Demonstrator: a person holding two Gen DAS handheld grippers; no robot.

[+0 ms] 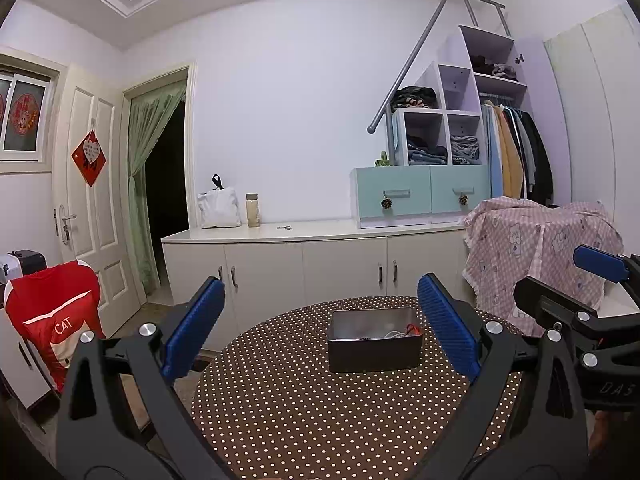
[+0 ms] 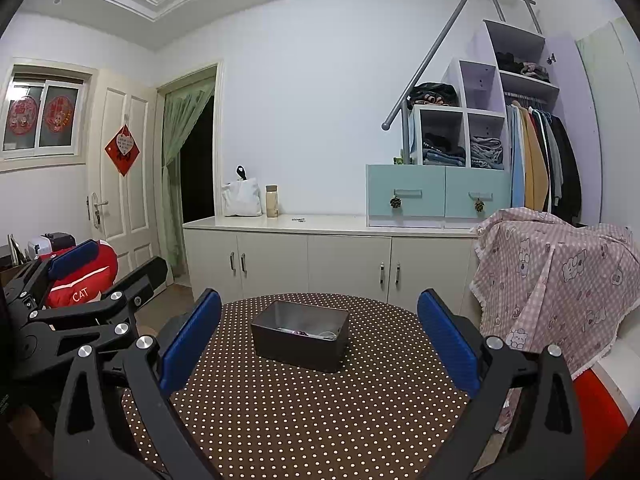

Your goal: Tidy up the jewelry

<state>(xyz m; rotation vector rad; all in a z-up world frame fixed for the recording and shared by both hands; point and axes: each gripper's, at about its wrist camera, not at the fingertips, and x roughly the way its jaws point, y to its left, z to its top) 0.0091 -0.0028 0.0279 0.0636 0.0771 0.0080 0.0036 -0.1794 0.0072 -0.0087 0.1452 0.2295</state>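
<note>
**Both tools spread above a tray of tangled jewelry**

Left tool [image 1: 320,332] and right tool [image 2: 319,338] held side by side over the near edge of the round polka-dot counter [image 2: 304,408], blue pads wide apart, nothing pinched between them. Right tool also visible at the right margin of the left wrist view [image 1: 568,292], likewise spread.

Dark rectangular tray [image 1: 375,345] standing on the counter ahead of both tools, well apart from either. Jewelry [image 1: 400,333] lying loose in the tray's bottom: a red piece, pale and dark strands, too small to tell apart individually.

Handling, as judged from appearance: light, limp, likely chains or cords, prone to tangling and to slipping out of flat pads. Best taken by a bunched section or a bead rather than a single thin strand, with the pads lowered between the tray walls. Tray itself stiff and probably light, so liable to slide on the cloth if nudged; steadying by one wall advisable.
</note>
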